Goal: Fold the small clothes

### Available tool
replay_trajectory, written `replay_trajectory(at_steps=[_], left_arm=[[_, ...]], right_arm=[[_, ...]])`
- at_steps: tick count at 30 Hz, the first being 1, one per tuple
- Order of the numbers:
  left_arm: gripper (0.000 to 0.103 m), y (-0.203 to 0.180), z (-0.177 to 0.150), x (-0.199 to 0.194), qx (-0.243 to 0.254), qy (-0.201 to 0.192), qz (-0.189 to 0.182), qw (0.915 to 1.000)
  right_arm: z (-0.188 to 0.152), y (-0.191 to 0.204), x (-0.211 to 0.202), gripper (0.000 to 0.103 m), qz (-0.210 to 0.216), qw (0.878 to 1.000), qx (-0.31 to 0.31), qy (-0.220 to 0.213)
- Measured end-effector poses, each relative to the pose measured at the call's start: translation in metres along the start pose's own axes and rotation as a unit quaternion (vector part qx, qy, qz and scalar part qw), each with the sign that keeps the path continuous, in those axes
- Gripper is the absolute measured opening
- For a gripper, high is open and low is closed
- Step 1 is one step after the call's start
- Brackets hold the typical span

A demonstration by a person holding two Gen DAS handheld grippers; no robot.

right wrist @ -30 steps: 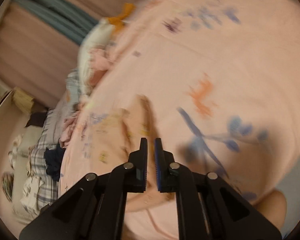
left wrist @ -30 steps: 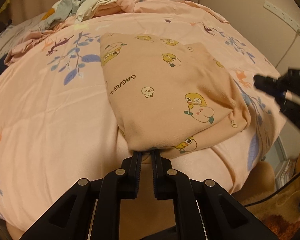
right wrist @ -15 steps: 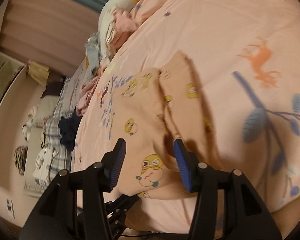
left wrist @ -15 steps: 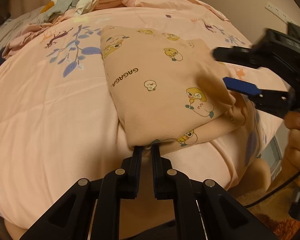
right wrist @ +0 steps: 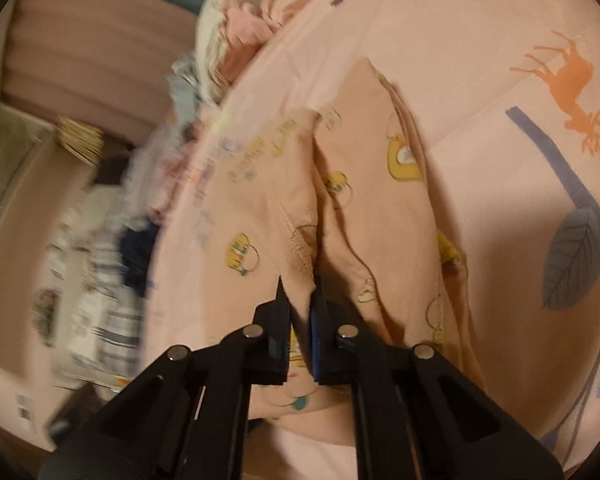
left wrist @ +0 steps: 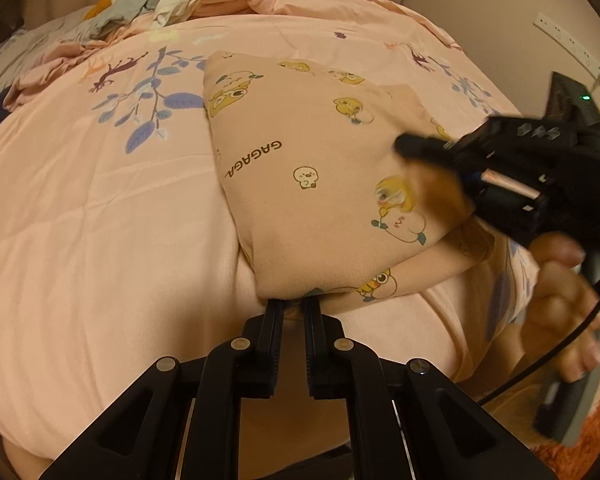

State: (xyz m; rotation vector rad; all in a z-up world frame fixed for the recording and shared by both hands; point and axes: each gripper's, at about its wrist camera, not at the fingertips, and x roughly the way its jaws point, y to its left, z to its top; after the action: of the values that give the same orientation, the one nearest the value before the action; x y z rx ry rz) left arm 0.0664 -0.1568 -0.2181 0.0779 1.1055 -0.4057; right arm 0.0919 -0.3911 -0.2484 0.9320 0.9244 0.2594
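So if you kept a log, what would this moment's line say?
step: folding | left gripper: shut on peach duck-print garment, near edge | right gripper: shut on garment fold | surface: pink bedspread

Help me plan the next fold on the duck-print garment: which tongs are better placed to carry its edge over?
Probably the right tongs: they are shut on a raised ridge at the garment's side edge. The left tongs pinch the near corner, which suits anchoring it.
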Motion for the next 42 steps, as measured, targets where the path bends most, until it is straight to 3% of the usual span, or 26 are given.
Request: replay_trajectory(at_steps=[3, 10, 17, 21, 24, 25, 28, 32, 33, 37, 39, 41, 42], left_arm=[[0.004, -0.002, 0.002, -0.001, 0.008, -0.002, 0.006, 1.0000], [0.004, -0.007, 0.007, -0.014, 0.018, -0.045, 0.003, 0.9988], [0.004, -0.017, 0.010, -0.017, 0.027, -0.054, -0.011, 0.9981], [0.004, -0.022, 0.004, -0.012, 0.043, -0.045, 0.000, 0.9980], [0.004, -0.016, 0.003, -0.003, 0.025, -0.023, -0.003, 0.9994], [0.004, -0.011, 0.003, -0.002, 0.012, -0.015, -0.014, 0.9997], [0.004, -0.001, 0.005, -0.005, -0.015, -0.010, -0.034, 0.9993], [0.004, 0.006, 0.007, -0.004, -0.033, -0.003, -0.044, 0.9985], [0.004, 0.005, 0.007, -0.004, -0.035, -0.002, -0.044, 0.9984], [0.004, -0.002, 0.005, -0.004, -0.025, -0.003, -0.033, 0.9991], [0.004, -0.004, 0.005, -0.003, -0.021, 0.000, -0.029, 0.9994], [0.004, -0.003, 0.004, -0.003, -0.026, 0.005, -0.030, 0.9992], [0.004, -0.002, 0.004, -0.002, -0.029, 0.007, -0.032, 0.9991]], right_arm=[[0.004, 0.005, -0.018, 0.008, 0.023, 1.000, 0.001, -0.021], [0.004, 0.017, -0.043, 0.008, 0.014, 0.999, -0.013, -0.051], [0.004, 0.009, -0.070, 0.008, 0.017, 0.996, -0.003, -0.083], [-0.007, -0.002, -0.073, 0.008, -0.004, 0.997, 0.006, -0.078], [-0.011, -0.011, -0.056, 0.012, -0.059, 0.997, 0.014, -0.050], [-0.011, -0.016, -0.053, 0.013, -0.060, 0.997, 0.030, -0.046], [-0.012, -0.018, -0.060, 0.026, -0.021, 0.998, 0.039, -0.050], [-0.016, 0.005, -0.080, 0.070, -0.049, 0.995, -0.030, -0.081], [-0.018, 0.008, -0.082, 0.071, -0.042, 0.995, -0.046, -0.079], [-0.026, 0.007, -0.068, 0.067, -0.056, 0.994, -0.072, -0.051], [-0.027, 0.004, -0.057, 0.053, -0.063, 0.994, -0.071, -0.046], [-0.030, -0.001, -0.049, 0.021, -0.054, 0.995, -0.077, -0.039], [-0.031, -0.002, -0.046, 0.017, -0.046, 0.995, -0.077, -0.033]])
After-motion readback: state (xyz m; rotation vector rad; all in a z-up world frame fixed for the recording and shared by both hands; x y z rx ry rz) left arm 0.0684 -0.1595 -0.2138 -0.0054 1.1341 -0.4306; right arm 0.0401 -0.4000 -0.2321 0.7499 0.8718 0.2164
